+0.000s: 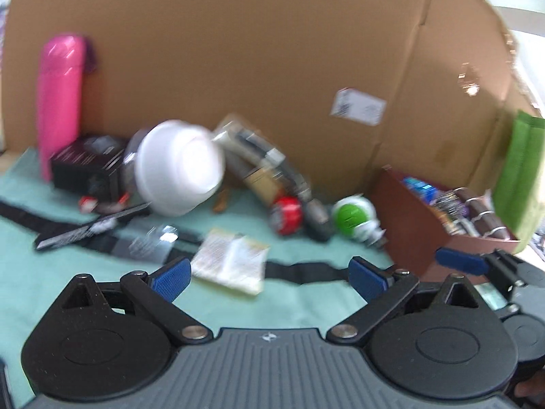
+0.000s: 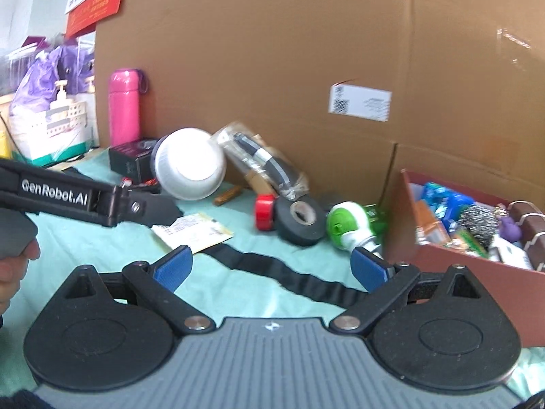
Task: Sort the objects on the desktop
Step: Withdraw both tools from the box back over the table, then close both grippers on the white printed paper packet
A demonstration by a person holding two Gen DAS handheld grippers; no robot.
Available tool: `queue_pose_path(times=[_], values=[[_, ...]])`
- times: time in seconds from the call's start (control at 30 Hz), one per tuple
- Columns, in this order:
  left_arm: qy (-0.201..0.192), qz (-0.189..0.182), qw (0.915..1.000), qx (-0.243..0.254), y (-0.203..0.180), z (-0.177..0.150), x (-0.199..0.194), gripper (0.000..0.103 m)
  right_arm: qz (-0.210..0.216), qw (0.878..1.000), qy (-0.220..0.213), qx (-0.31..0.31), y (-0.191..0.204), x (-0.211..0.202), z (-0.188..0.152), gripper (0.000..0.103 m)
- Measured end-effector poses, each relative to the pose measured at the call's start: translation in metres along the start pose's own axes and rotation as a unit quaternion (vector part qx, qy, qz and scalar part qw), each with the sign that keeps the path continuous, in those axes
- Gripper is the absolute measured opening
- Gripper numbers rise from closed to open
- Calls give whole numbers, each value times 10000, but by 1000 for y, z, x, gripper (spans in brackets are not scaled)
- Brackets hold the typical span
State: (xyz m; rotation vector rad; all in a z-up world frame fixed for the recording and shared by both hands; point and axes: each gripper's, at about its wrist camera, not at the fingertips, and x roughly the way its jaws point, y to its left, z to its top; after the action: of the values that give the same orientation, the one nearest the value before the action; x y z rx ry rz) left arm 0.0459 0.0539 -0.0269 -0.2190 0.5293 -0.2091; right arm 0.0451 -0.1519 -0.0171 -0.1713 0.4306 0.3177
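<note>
**Brown box packed, clutter on the cloth**

The brown box (image 2: 442,255), at right, holds a steel scourer (image 2: 478,225), blue packets (image 2: 442,201) and other small items. Tape roll (image 2: 299,218) and white bowl (image 2: 189,163) lie outside on the cloth. The left gripper (image 1: 269,277) and the right gripper (image 2: 270,269) both gape wide, holding nothing.

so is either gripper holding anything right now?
No. Left gripper and right gripper are both open, nothing between the fingers, above the green cloth.

- Right gripper (image 2: 270,267): blue pads wide apart, holding nothing, above a green cloth (image 2: 102,255).
- Black strap (image 2: 289,281) runs between the pads.
- Beyond: paper slip (image 2: 192,231), black tape roll (image 2: 301,220) touching a red cap (image 2: 265,217), green-white bottle (image 2: 349,226).
- Red box (image 2: 477,279), full, at right.
- Left gripper (image 2: 68,197) at left.
</note>
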Motion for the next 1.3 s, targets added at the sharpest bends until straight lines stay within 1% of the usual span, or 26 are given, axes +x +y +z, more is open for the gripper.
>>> queue_pose_path(times=[0.1, 0.27, 0.63, 0.77, 0.83, 0.9, 1.0, 1.17, 1.3], values=[[168, 137, 9997, -132, 15, -7, 5, 101, 127, 9999, 111, -10, 9, 9, -2, 97], [342, 202, 9988, -272, 31, -7, 15, 101, 341, 9989, 313, -68, 21, 30, -6, 97], [677, 242, 9962, -488, 47, -11, 35, 100, 467, 9964, 698, -54, 24, 66, -14, 97], [678, 222, 9968, -373, 46, -10, 36, 98, 456, 9957, 800, 12, 21, 77, -16, 97], [707, 163, 9969, -300, 45, -9, 38, 95, 488, 9954, 820, 73, 20, 83, -16, 97], [738, 111, 9970, -223, 43, -5, 42, 89, 496, 9950, 861, 112, 20, 89, -15, 97], [694, 25, 9975, -103, 40, 2, 45, 88, 558, 9944, 896, 101, 22, 96, -12, 96], [747, -107, 9971, 98, 36, 12, 58, 85, 952, 9923, 776, -169, 37, 99, -8, 96], [916, -176, 9955, 157, 37, 18, 72, 81, 955, 9908, 820, -506, 52, 110, -5, 95]])
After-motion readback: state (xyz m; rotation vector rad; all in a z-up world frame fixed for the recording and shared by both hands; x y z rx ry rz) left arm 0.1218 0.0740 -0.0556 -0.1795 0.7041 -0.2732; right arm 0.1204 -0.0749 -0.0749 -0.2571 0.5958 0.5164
